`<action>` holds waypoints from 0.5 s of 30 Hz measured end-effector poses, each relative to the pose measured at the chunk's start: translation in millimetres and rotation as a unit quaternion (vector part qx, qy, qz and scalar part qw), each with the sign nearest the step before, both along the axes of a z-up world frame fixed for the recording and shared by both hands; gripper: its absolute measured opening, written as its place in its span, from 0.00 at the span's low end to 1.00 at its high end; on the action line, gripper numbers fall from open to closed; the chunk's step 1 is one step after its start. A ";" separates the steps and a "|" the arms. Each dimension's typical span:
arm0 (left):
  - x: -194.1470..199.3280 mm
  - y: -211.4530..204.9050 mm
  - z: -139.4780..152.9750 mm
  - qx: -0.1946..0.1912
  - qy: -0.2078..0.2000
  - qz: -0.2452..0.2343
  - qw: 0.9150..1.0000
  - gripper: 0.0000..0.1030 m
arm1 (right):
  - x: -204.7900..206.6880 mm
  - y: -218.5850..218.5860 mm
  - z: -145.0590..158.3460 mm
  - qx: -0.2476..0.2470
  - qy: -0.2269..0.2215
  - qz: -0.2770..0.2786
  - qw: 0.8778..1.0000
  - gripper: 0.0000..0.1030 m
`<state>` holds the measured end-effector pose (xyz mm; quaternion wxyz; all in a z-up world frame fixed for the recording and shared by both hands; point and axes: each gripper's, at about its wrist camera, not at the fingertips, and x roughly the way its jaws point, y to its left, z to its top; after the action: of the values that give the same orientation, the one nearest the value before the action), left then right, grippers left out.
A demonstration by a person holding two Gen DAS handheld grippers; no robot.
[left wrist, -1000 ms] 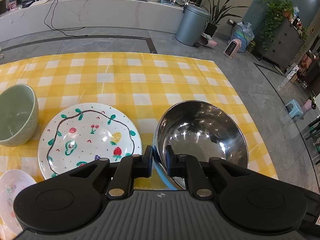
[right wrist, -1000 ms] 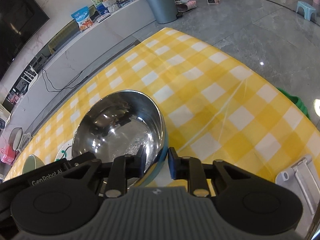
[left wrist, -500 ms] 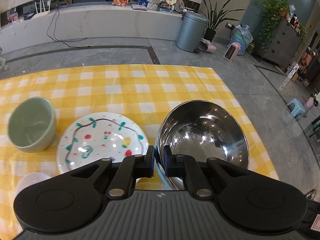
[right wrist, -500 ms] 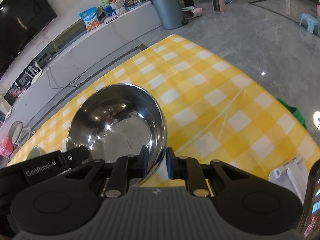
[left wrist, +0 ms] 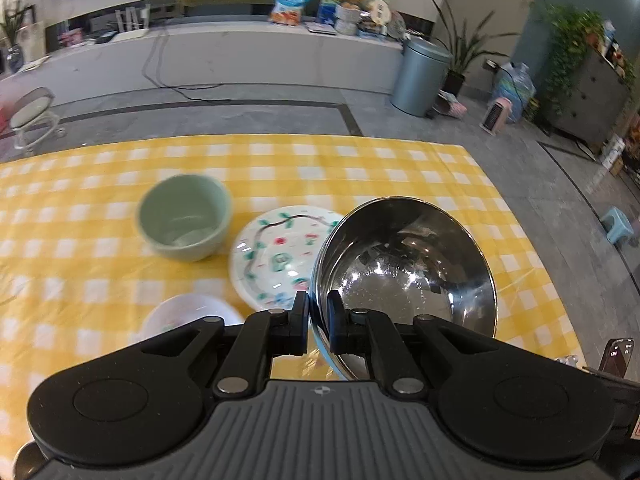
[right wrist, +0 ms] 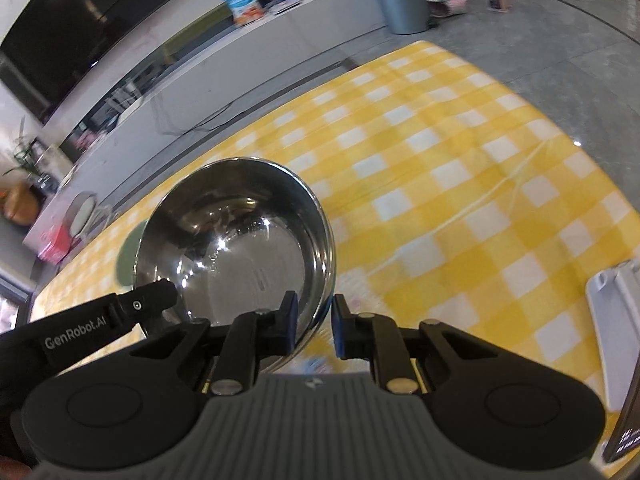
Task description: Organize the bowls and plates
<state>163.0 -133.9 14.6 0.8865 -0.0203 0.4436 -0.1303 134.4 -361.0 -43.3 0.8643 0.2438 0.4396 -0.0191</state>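
Table [left wrist: 80, 240] under yellow check cloth, filling the lower half of both views.

Steel bowl [left wrist: 404, 264]: largest piece, raised off the cloth and tilted, at 3 o'clock of the painted plate in the left wrist view. Its near rim overlaps the plate's right edge from the camera's line. Blue outer skin shows at the rim.

Painted plate [left wrist: 276, 256]: flat on the cloth, mid-table, bare.

Green bowl [left wrist: 186, 216]: upright, at 10 o'clock of the plate, just beside it, not touching as far as seen.

Small pale dish [left wrist: 180, 316]: at 7 o'clock of the plate, half hidden by the gripper body; blurred, so plate or bowl is uncertain.

Left gripper [left wrist: 318, 324]: jaws nearly closed, pinching the steel bowl's near rim.

Right gripper [right wrist: 314, 326]: jaws a little wider, straddling the same bowl [right wrist: 236, 240] at its right rim; firm pad contact cannot be told through the blur.

Progress, as judged: early. Nothing stacked; all four pieces are separate. Left to do: set the steel bowl down, group bowls with bowls, plates with plates.
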 end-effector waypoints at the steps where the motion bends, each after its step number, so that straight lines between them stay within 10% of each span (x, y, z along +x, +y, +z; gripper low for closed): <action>1: -4.2 6.1 2.3 0.000 -0.001 0.005 1.000 0.09 | -2.7 6.8 3.3 -0.004 -0.003 0.009 1.000 0.15; 15: -57.3 94.4 38.2 -0.010 -0.001 0.062 0.998 0.09 | -51.5 102.2 41.8 -0.031 -0.021 0.117 0.992 0.16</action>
<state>105.7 -39.5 52.8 0.8932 -0.0563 0.4390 -0.0796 82.9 -258.8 -1.5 0.8767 0.1639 0.4463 0.0738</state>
